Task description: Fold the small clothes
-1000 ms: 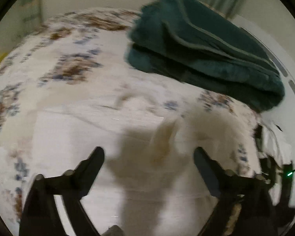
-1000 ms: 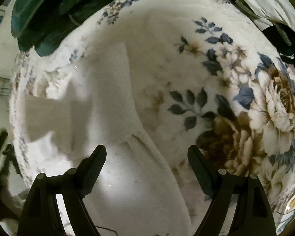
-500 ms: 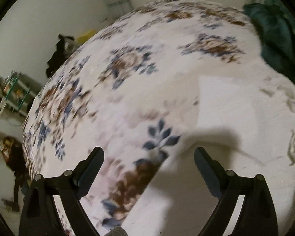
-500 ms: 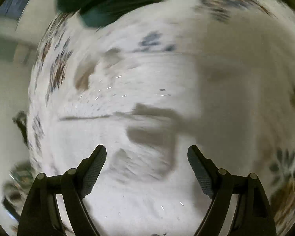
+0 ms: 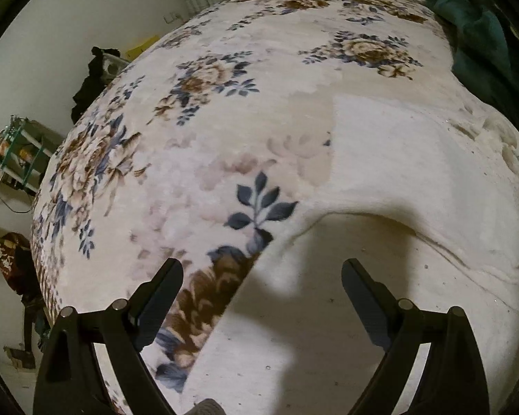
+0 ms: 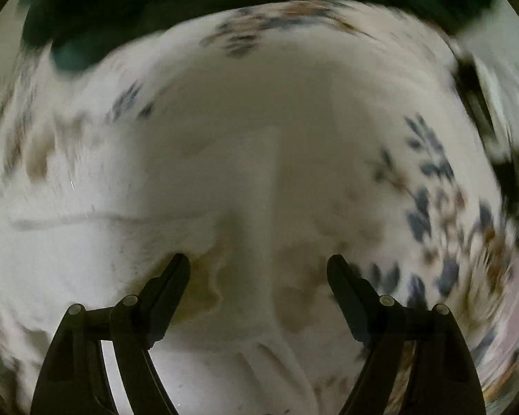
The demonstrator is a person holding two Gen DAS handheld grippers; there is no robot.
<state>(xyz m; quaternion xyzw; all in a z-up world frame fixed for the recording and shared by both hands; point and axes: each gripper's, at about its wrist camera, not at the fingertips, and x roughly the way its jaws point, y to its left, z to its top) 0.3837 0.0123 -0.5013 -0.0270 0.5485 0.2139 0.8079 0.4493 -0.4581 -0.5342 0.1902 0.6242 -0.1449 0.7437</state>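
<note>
A white fleecy garment (image 5: pixel 398 180) lies spread on the floral bedcover (image 5: pixel 207 69), filling the right and lower part of the left wrist view. My left gripper (image 5: pixel 262 283) is open and empty just above the garment's left edge. In the right wrist view, which is blurred by motion, the same white garment (image 6: pixel 121 242) lies below my right gripper (image 6: pixel 258 269). That gripper is open and empty, close over a yellowish stain on the fabric.
A folded dark green blanket (image 5: pixel 481 45) lies at the far right of the bed; it shows as a dark band (image 6: pixel 190 17) in the right wrist view. The bed's left edge drops to the floor, with a rack (image 5: pixel 14 152) and dark clothing (image 5: pixel 93 76) beyond.
Both grippers have swung across the bed. The left view turned from the green blanket to the bed's left side and now holds steady. The right gripper is still moving, closer to the garment.
</note>
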